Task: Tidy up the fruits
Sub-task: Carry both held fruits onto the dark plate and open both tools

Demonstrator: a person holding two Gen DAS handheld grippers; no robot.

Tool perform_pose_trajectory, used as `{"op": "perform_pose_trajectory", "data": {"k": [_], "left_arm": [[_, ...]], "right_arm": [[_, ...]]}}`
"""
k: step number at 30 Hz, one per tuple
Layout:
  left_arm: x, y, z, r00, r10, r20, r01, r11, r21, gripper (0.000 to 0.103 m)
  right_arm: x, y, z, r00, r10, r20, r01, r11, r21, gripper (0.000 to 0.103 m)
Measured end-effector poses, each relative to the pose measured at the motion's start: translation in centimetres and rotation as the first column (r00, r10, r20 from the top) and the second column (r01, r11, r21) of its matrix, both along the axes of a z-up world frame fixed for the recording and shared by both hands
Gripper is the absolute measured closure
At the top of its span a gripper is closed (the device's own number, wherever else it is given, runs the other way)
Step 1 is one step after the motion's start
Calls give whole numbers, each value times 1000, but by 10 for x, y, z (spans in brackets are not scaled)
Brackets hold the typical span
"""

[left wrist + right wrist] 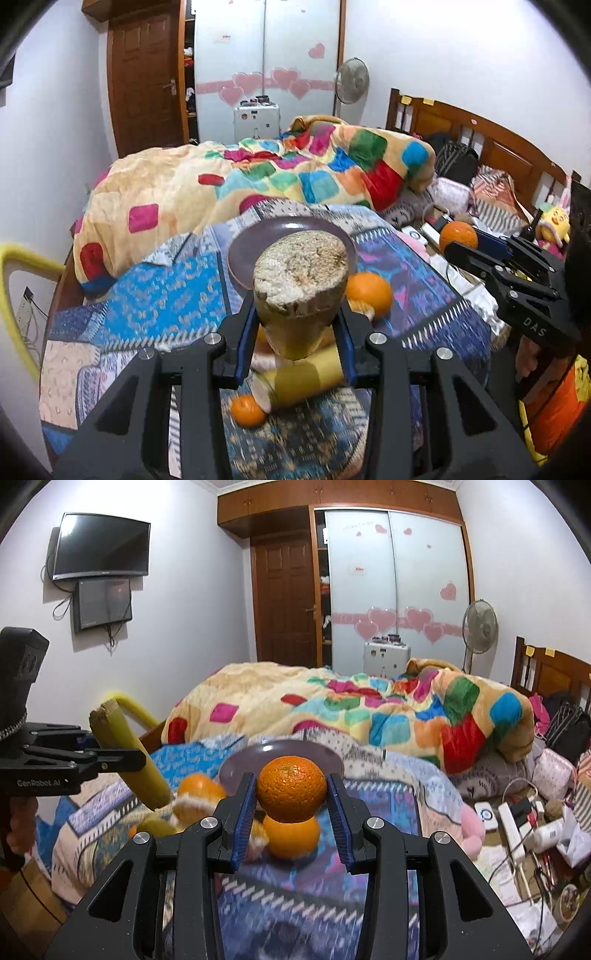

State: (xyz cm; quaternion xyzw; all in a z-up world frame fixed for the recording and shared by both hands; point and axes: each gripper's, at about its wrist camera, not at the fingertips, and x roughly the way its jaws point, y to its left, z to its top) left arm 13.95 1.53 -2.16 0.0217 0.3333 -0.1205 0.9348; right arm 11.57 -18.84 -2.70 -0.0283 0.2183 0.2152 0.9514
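- Here, the left hand-held gripper (297,332) is clamped on a cane piece (301,291), a thick yellow-green stalk with a rough fibrous cut end; it is held in the air, just short of the plate (243,240) on the bed (155,295).
- The right hand-held gripper (291,805) is closed on an orange (291,788), pads against its two sides, also lifted and near the plate's front rim.
- The plate, dark purple, lies on the patterned cover and looks empty as far as I can see.
- In front of the plate, on the bed: a whole orange (369,293), a partly peeled orange (199,797) beside it, a second cane piece (299,384) lying flat, and a small orange (248,410) touching its end.
- Handling, as I judge it: the cane is stiff, fairly heavy and smooth-skinned, so a hold across the middle of its length should keep it from tipping or sliding.
- The orange is round, firm but bruisable, with a grippy peel; pads across its widest part suit it, with modest pressure.
- The peeled orange is soft and loose-skinned; it may tear if squeezed.
- The bed gives underneath, so round fruit set on the plate could roll.
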Motion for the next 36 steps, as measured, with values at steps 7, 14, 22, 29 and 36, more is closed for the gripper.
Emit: {"op": "perform_pose_trajectory", "data": {"k": [7, 14, 22, 29, 36], "left_arm": [[37, 5, 1, 1000, 27, 12, -27, 1000, -2, 65], [77, 11, -11, 999, 52, -13, -52, 998, 21, 65], [126, 17, -27, 995, 88, -51, -85, 995, 50, 65], [160, 15, -42, 989, 62, -132, -58, 998, 35, 65], [179, 3, -65, 973, 17, -232, -6, 999, 47, 65]], "right_arm": [[31, 13, 5, 999, -11, 31, 11, 1000, -18, 67], [64, 27, -5, 1000, -10, 22, 11, 998, -58, 67], [104, 42, -24, 999, 0, -33, -4, 993, -120, 67], [144, 41, -42, 982, 40, -187, -61, 992, -112, 67], [169, 42, -59, 967, 19, -254, -64, 983, -173, 67]]}}
